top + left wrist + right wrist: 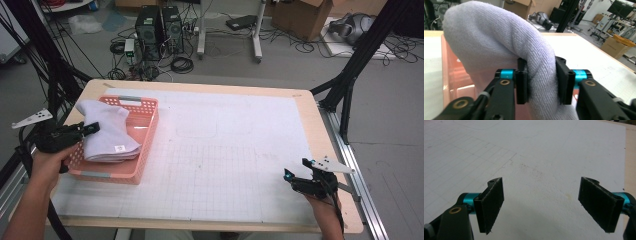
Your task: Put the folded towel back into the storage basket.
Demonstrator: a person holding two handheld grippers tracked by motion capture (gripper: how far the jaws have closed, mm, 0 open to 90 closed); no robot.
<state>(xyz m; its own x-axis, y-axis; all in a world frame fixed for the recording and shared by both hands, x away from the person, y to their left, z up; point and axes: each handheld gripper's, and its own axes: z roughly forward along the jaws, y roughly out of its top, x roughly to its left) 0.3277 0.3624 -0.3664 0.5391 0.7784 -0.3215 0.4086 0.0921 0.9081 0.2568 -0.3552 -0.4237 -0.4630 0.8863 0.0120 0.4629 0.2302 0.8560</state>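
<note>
- High view: we see the left claw [89, 129] at the near-left edge of the bench [310, 125], clamped on a fold of the pale lilac towel [107, 132]. The towel lies folded in the pink basket [145, 145], its raised end draped over the basket's left rim toward the left claw. Its long axis runs roughly from the far-left corner of the basket to the near-right one
- High view: the right claw [295, 174] sits near the bench's right front corner, well apart from the basket, with open gridded mat between them. We judge the left hand the one placed to move the towel, and the basket's wall the thing that could catch it
- Left gripper view: the left claw [541, 80] has both black jaws pressed into a thick roll of the towel [494, 37], which bulges up and over them. The basket [451, 75] shows pink below and behind, just beyond the jaws
- Right gripper view: the right claw [549, 202] stands spread wide with nothing between its jaws, over the bare white mat [531, 152] with its faint grid lines
</note>
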